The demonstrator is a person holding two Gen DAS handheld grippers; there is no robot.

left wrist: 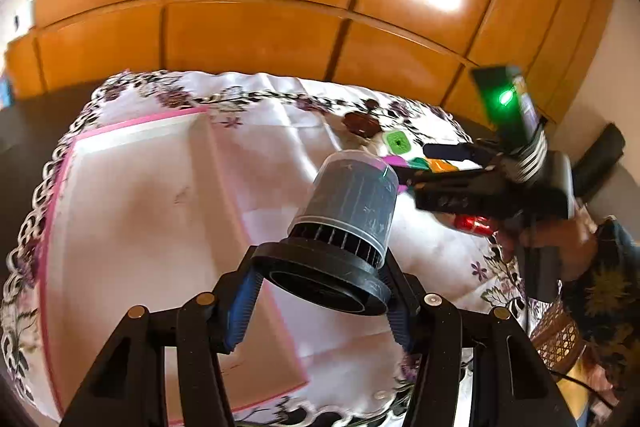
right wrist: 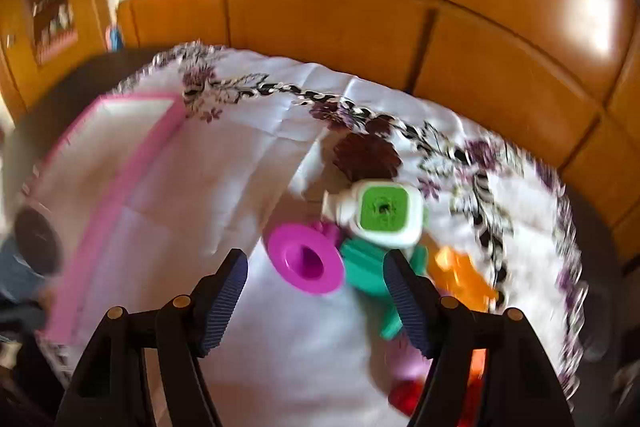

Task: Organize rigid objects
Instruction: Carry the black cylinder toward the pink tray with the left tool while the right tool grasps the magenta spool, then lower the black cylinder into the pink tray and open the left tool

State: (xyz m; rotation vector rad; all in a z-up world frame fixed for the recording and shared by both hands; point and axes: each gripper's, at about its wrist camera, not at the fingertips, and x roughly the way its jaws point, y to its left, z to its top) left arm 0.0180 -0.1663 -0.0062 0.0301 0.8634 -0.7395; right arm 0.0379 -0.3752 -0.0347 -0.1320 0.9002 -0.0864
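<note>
From our left wrist view, the left gripper (left wrist: 320,291) has its ribbed blue jaws clamped on the black flanged base of a clear-domed cylinder (left wrist: 344,223), held above a pink-edged tray (left wrist: 132,187) on the floral-clothed counter (left wrist: 280,107). From our right wrist view, the right gripper (right wrist: 316,291) has its jaws apart and empty, over a glossy magenta spool (right wrist: 306,259), teal piece (right wrist: 366,267) and green-faced white block (right wrist: 382,213).
</note>
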